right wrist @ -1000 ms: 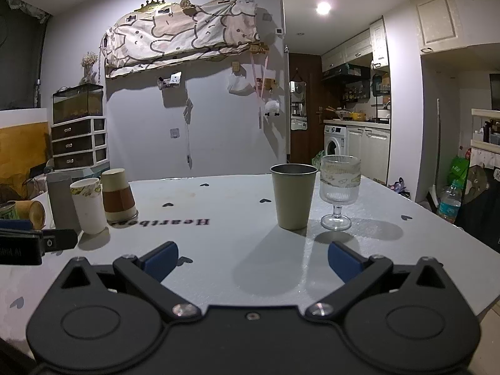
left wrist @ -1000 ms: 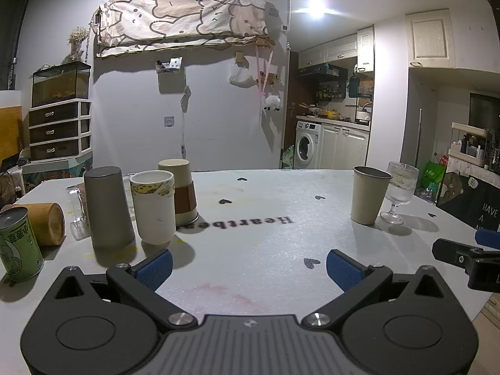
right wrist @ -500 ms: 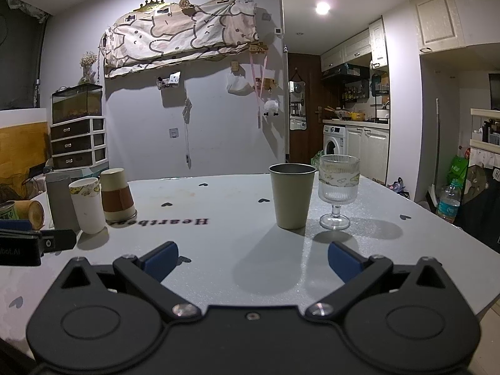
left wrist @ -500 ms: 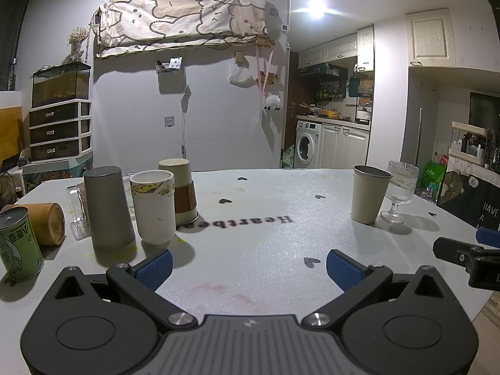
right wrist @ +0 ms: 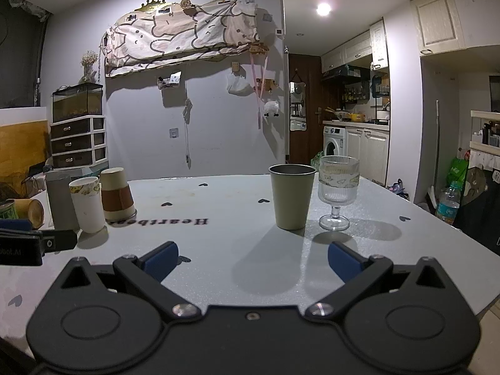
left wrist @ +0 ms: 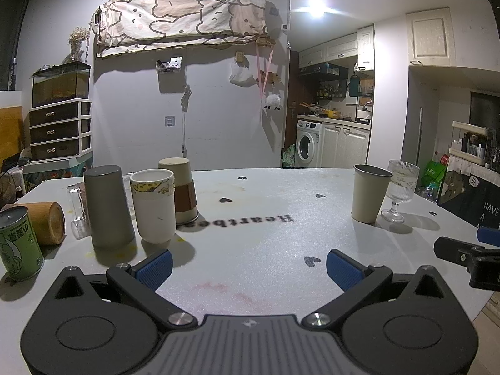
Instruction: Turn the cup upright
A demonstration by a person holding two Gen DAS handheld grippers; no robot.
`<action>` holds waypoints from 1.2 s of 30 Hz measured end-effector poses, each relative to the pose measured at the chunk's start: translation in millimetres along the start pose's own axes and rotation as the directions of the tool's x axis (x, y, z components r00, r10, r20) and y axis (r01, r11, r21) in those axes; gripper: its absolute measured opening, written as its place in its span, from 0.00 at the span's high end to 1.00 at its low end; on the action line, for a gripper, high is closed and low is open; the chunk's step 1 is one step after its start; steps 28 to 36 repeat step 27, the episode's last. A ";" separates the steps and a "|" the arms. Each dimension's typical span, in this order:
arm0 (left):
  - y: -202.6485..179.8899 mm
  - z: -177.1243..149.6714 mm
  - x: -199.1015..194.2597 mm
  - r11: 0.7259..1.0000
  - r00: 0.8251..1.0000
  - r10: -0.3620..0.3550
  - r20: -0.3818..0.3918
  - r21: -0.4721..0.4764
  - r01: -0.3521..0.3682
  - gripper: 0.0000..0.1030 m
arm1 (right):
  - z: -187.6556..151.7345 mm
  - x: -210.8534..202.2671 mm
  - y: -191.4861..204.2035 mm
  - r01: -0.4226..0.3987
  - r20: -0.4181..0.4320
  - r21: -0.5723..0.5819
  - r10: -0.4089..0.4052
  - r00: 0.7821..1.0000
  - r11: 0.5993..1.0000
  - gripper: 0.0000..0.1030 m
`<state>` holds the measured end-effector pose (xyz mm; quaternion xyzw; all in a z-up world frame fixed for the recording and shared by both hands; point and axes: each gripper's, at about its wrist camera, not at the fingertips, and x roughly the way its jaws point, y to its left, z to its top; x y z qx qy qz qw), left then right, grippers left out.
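Both tools sit low at the near edge of the pale grey tabletop (left wrist: 250,243), each spread wide with nothing between the blue pads. Left tool (left wrist: 248,264) faces a cluster of cups; right tool (right wrist: 253,257) faces the far pair.

Cluster, left side: a tall matte grey cylindrical cup (left wrist: 107,206) stands mouth-down, closed base up. Touching or just beside it, a white paper cup with a yellow printed rim (left wrist: 153,204) stands mouth-up. Behind that, a tan paper cup with a brown sleeve (left wrist: 181,193) is also inverted. A bamboo cup (left wrist: 43,222) lies on its side near a green tin can (left wrist: 18,247).

Right side: a beige tumbler (right wrist: 292,195) stands upright beside a ribbed stemmed glass (right wrist: 337,193), well apart from the cluster.

Judgement: the task's cup is likely one of the inverted ones; which one cannot be told. Wide opening suits straddling a cup body. The tight cluster leaves little room for a finger between neighbours.
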<state>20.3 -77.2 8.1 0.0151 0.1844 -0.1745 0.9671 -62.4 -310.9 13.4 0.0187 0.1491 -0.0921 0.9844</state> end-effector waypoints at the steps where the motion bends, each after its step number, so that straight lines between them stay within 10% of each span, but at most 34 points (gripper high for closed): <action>1: -0.5 -0.1 0.2 1.000 1.000 0.000 0.000 0.000 0.000 0.00 | 0.0 0.0 0.1 0.000 0.000 0.000 0.000 1.000 1.000 0.00; 36: 2.9 -2.3 2.7 1.000 1.000 0.008 -0.007 0.002 -0.008 0.00 | 0.8 -0.3 -3.3 0.006 0.002 -0.001 -0.006 1.000 1.000 0.00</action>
